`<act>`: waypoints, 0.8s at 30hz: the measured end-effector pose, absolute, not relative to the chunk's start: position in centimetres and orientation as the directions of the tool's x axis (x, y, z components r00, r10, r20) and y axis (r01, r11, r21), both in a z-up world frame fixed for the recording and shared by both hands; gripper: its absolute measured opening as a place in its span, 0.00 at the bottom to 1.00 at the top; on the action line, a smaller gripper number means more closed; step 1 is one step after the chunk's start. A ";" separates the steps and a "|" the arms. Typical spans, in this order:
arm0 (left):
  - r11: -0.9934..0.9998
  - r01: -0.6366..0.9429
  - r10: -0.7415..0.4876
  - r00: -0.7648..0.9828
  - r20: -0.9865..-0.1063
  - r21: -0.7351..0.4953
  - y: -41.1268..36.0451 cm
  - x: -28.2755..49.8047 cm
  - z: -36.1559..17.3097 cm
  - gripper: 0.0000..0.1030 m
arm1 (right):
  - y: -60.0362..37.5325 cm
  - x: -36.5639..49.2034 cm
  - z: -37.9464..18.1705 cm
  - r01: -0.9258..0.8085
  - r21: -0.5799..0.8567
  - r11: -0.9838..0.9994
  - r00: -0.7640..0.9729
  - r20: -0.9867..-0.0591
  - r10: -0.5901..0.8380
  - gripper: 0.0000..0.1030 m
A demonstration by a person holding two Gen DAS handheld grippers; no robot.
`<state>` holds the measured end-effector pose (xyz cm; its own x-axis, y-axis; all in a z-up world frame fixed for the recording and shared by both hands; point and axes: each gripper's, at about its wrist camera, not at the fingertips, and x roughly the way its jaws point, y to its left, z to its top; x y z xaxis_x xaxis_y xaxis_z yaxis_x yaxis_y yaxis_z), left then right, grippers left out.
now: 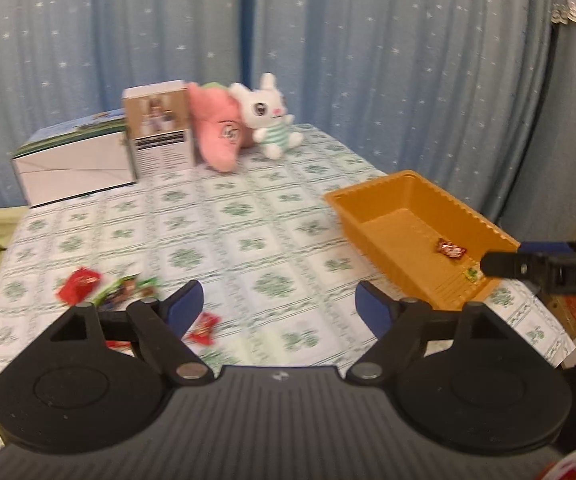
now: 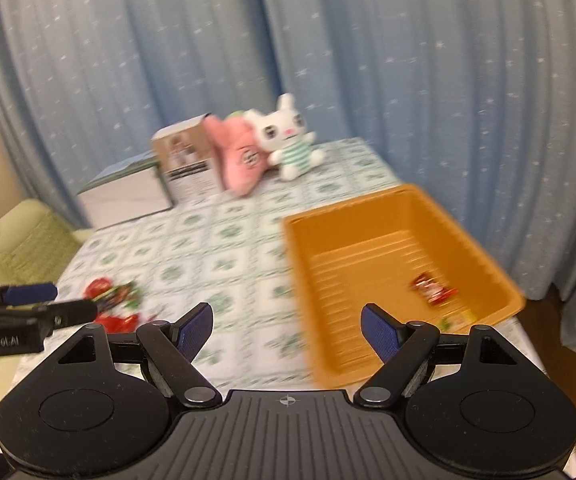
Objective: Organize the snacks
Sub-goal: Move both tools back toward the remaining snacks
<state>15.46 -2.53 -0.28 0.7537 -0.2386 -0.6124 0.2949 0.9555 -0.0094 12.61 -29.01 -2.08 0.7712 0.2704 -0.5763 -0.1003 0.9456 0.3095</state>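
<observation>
Left wrist view: the left gripper [image 1: 277,306] is spread wide and holds nothing above the tabletop [image 1: 223,224]. Loose snacks [image 1: 105,286] lie near its left finger; the orange tray [image 1: 420,232] to the right holds a red snack [image 1: 451,249].

Right wrist view: the right gripper [image 2: 286,329] is spread too, beside the tray's [image 2: 368,220] near edge.

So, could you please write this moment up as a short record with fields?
left tongs: open, holding nothing, above the tablecloth
right tongs: open, holding nothing, at the tray's near left corner
orange tray: on the table's right side, holds a red snack and a small green one
loose snacks: red and green wrappers on the near left of the cloth
back of table: boxes, plush rabbit
</observation>
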 end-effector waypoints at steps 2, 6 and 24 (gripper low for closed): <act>0.962 0.273 -0.215 0.762 -0.610 0.003 -0.8 14.7 0.0 0.85 | -27.3 12.2 -2.2 -0.123 0.320 0.939 0.759 -0.579 0.297 0.79; 0.976 0.215 -0.158 0.774 -0.613 0.021 2.9 13.3 0.2 0.88 | -24.0 11.8 -2.6 -0.171 0.324 0.930 0.734 -0.588 0.340 0.79; 0.979 0.197 -0.096 0.697 -0.710 0.061 11.2 13.1 -6.4 0.84 | -15.4 13.9 -6.9 -0.274 0.293 0.916 0.649 -0.646 0.401 0.78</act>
<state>13.12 11.21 -6.44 0.6973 -0.0964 -0.7102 0.1971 0.9785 0.0607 13.94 -15.42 -6.90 0.6494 0.4008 -0.6462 -0.2738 0.9161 0.2931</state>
